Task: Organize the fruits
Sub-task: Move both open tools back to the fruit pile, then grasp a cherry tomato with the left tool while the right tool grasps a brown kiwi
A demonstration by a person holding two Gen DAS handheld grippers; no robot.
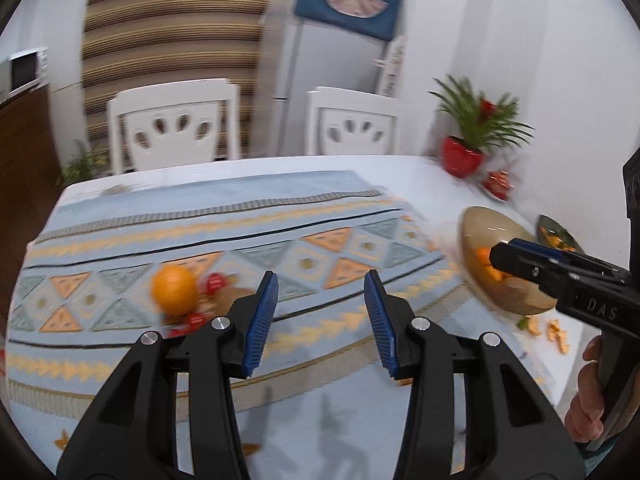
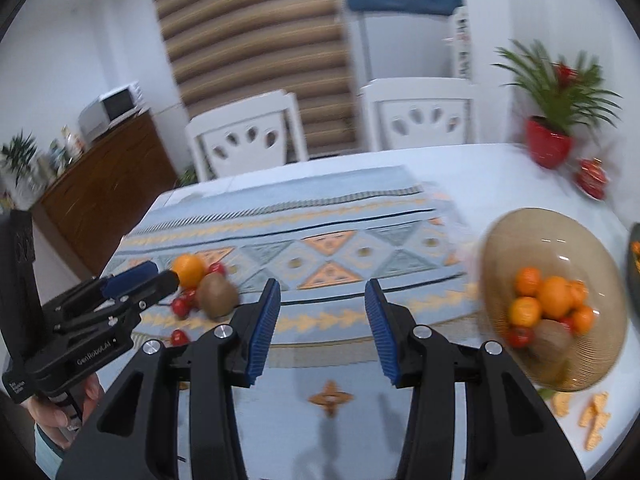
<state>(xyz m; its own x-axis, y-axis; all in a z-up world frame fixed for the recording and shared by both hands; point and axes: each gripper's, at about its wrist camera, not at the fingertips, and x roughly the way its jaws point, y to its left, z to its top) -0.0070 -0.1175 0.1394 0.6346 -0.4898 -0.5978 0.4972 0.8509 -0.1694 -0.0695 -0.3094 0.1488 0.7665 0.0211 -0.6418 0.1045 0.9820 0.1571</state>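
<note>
Both claws, left [image 1: 321,322] and right [image 2: 323,326], gape wide and empty mid-sort; next, seemingly, the left must close on the orange [image 1: 174,290] or kiwi [image 2: 216,295] for the bowl [image 2: 516,236].

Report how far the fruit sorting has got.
Partly done. The glass bowl already holds several oranges, a kiwi and small red fruits. Nothing is in hand: the left claw and right claw are both open and empty. Still loose on the table runner: one orange, one kiwi and a few red fruits. Peel scraps lie beside the bowl.
</note>
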